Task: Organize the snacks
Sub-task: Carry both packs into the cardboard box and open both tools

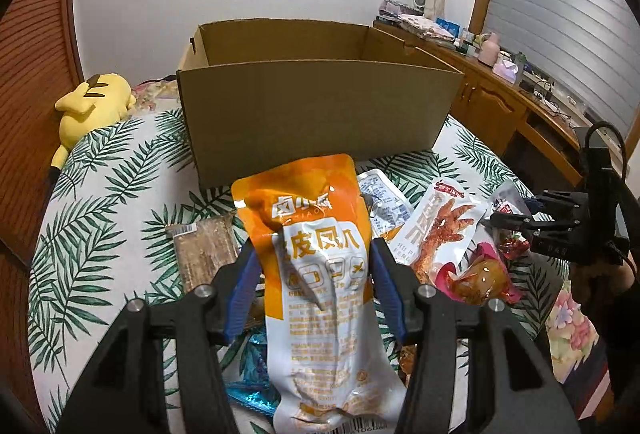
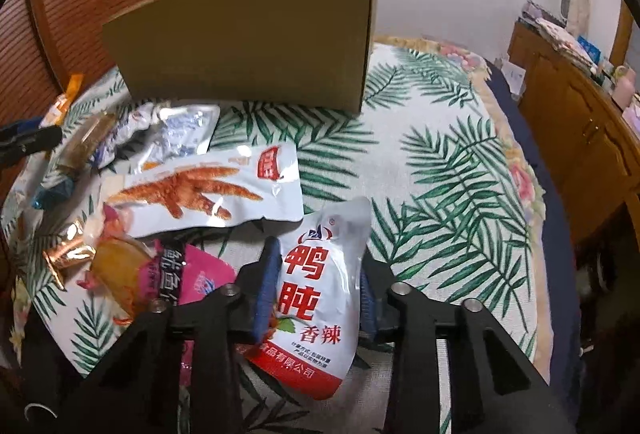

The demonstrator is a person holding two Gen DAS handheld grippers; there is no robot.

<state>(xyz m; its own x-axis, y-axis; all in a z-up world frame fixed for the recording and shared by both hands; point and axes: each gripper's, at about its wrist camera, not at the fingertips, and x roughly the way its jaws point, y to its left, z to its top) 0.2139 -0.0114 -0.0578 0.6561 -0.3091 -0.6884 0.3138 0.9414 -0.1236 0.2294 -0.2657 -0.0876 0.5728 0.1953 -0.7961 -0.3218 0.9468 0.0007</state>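
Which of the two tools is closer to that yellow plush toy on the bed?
Left. The left tool, holding an orange packet, is nearer the yellow plush toy by the wooden wall. The right tool works at the opposite side of the snack pile.

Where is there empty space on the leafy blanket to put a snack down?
Free: the leaf-print blanket right of the brown cardboard box, and left of it toward the yellow plush toy. Crowded: the snack pile before the box, around the white chicken-foot packet.

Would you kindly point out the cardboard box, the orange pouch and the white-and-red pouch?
cardboard box (image 1: 320,106), left wrist view, near wall.
orange pouch (image 1: 320,218), left wrist view, upper printed face.
white-and-red pouch (image 2: 316,298), right wrist view, front lettering.
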